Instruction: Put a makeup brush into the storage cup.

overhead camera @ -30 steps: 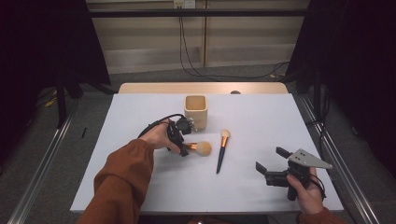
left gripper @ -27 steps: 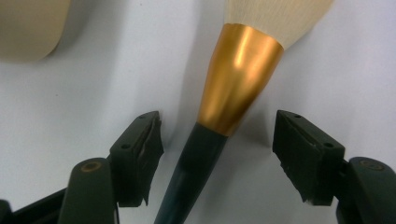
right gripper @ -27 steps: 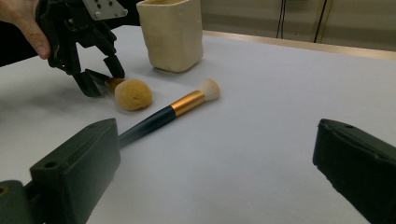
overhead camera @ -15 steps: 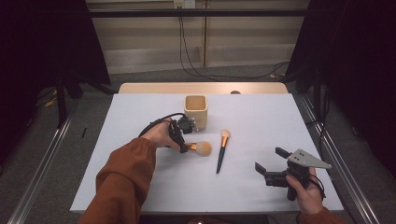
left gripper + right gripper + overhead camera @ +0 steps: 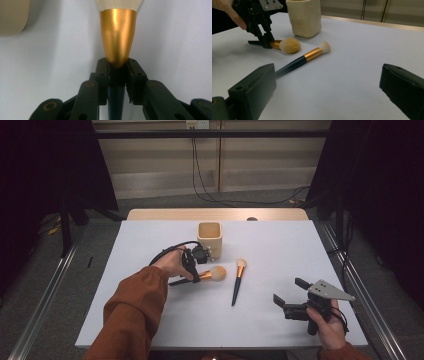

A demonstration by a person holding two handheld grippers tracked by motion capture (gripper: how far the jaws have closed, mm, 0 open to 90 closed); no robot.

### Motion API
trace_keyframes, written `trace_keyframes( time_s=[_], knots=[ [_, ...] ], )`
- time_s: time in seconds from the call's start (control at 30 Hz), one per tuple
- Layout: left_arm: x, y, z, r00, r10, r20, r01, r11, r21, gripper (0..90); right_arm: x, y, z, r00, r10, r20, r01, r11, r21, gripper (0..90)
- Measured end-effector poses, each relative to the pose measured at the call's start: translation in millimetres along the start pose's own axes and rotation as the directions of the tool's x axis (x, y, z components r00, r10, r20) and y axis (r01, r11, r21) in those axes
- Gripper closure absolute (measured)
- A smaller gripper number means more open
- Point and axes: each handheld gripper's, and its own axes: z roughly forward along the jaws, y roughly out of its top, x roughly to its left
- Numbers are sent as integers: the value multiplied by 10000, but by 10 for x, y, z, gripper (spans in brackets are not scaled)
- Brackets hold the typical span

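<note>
Powder brush (image 5: 207,274): round, fluffy tan head, glossy gold conical ferrule (image 5: 118,35), dark handle; no readable writing. It lies on the matte white table (image 5: 280,245), pinched in the left gripper (image 5: 191,270), whose jaws have just been closing and now clamp the handle right behind the ferrule. Just beyond that gripper stands a cream, squarish, smooth-walled cup (image 5: 209,238). Beside the head lies a slimmer brush (image 5: 236,280), gold band, pale tip. Right gripper (image 5: 291,296), well apart, jaws wide, holding nothing.
</note>
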Motion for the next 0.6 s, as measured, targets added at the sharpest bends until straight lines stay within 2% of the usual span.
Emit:
trace_keyframes(
  time_s=[0.07,0.1,0.2,0.23,0.27,0.33,0.47,0.5,0.6],
  knots=[
    [-1,2,-6,10000,2,-19,-2,10000,64,740,-2,1,1,10000,35,25,-35,10000,-8,5],
    [10,3,-13,9997,-92,218,90,9999,89,740,-2,1,2,10000,45,22,-45,10000,-2,4],
    [5,-7,-5,9996,-266,41,267,9996,-71,741,-4,0,4,10000,36,12,-36,10000,9,4],
    [12,-3,-16,9995,-239,217,238,9997,20,741,-4,0,4,10000,34,2,-34,10000,10,5],
    [3,-5,-7,9996,-278,38,278,9996,-68,741,-6,-1,3,10000,11,-7,-11,10000,23,5],
    [-1,-6,-10,9996,-291,-18,291,9996,-60,741,-7,-1,5,10000,37,-5,-37,10000,27,5],
    [6,-18,-23,9983,-502,295,505,9987,-79,742,-8,-2,7,10000,56,-7,-56,10000,49,4],
    [-7,-23,-15,9982,-584,97,586,9981,-194,742,-8,-2,7,10000,64,-7,-64,10000,43,5],
    [3,-31,-29,9985,-504,230,509,9985,-213,742,-10,-2,6,10000,74,7,-74,10000,46,5]
  ],
)
